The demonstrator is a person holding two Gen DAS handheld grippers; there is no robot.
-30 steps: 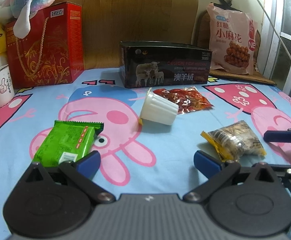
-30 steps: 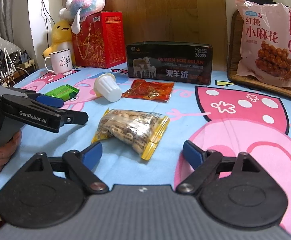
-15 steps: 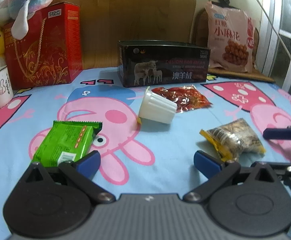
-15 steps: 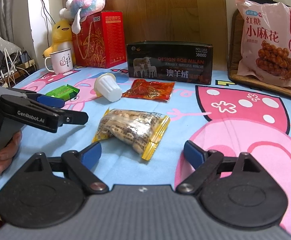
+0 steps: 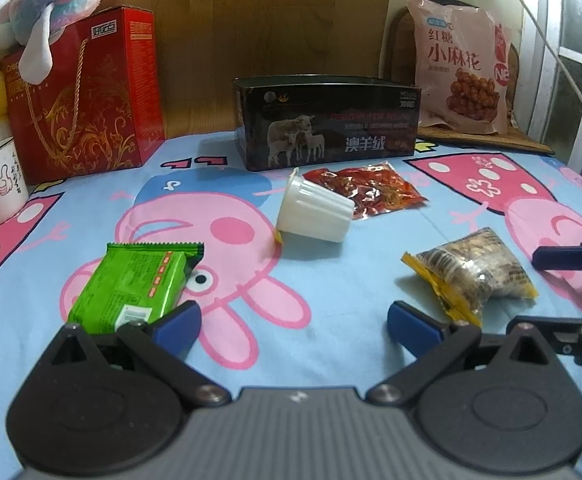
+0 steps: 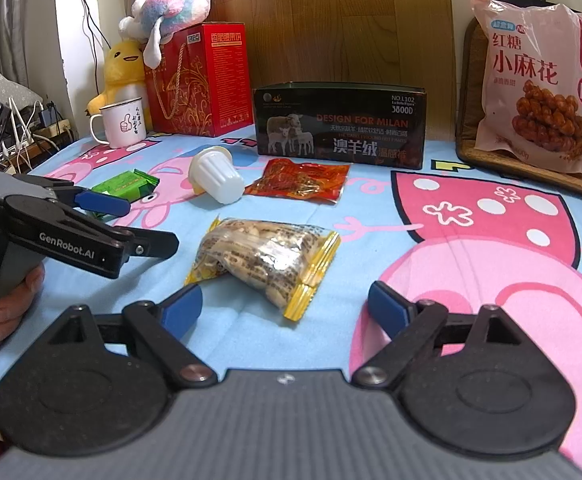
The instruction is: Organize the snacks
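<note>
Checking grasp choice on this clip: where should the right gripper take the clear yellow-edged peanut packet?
Across the bulging middle of the clear yellow-edged peanut packet, coming from the near side. It lies flat, slanted, just ahead of the open right gripper; the crimped yellow ends look thin and slippery.

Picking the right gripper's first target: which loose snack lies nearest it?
The clear peanut pack with yellow ends, just ahead of the right gripper; the others lie farther back.

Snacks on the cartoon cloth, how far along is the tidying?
Nothing looks sorted yet. The green packet, white cup, red packet and peanut bag all lie loose before the black box. Both the left gripper and right gripper are open, holding nothing.
</note>
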